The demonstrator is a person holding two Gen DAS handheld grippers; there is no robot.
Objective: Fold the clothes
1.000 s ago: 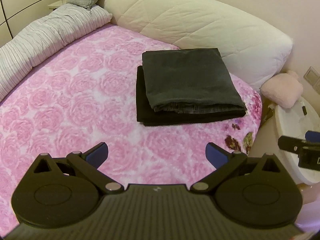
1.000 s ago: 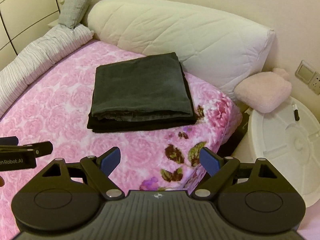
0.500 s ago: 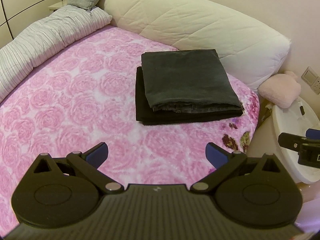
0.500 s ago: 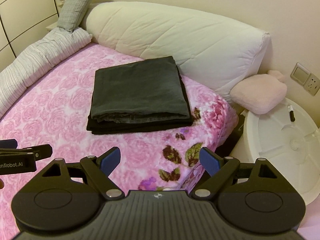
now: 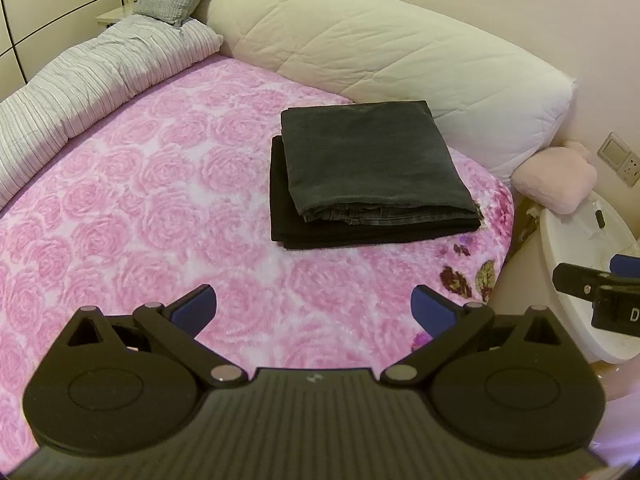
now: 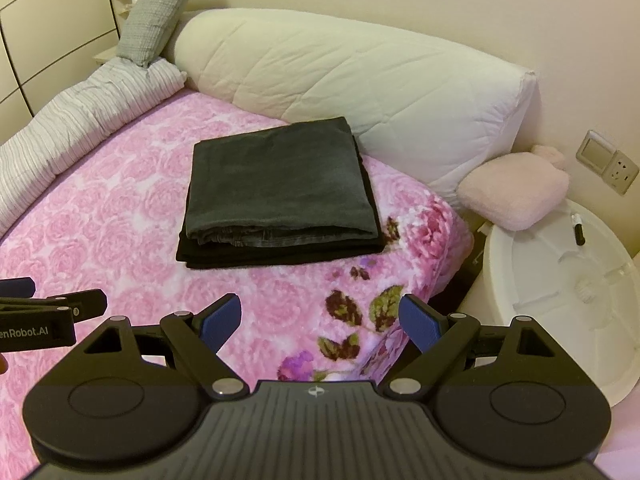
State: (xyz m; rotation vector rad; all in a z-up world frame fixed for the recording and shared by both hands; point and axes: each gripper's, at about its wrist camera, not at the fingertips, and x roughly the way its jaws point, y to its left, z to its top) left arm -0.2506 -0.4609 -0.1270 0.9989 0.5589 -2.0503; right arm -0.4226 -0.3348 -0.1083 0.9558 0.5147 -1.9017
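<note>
Jaws of left gripper stood wide apart and empty in the left view, backed slightly farther from the jeans folded atop a black garment on the bed, suggesting folding was finished. Right view: right gripper likewise spread and empty; only there the marker on the white stool showed clearly.

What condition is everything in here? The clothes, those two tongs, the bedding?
Dark grey folded denim garment: folded, lying on top of the black one.
Black folded garment: folded flat, bottom of the stack.
Left tongs: open, empty.
Right tongs: open, empty.
Pink rose-patterned blanket: spread smooth.
Striped grey duvet: bunched along the bed's edge.
</note>
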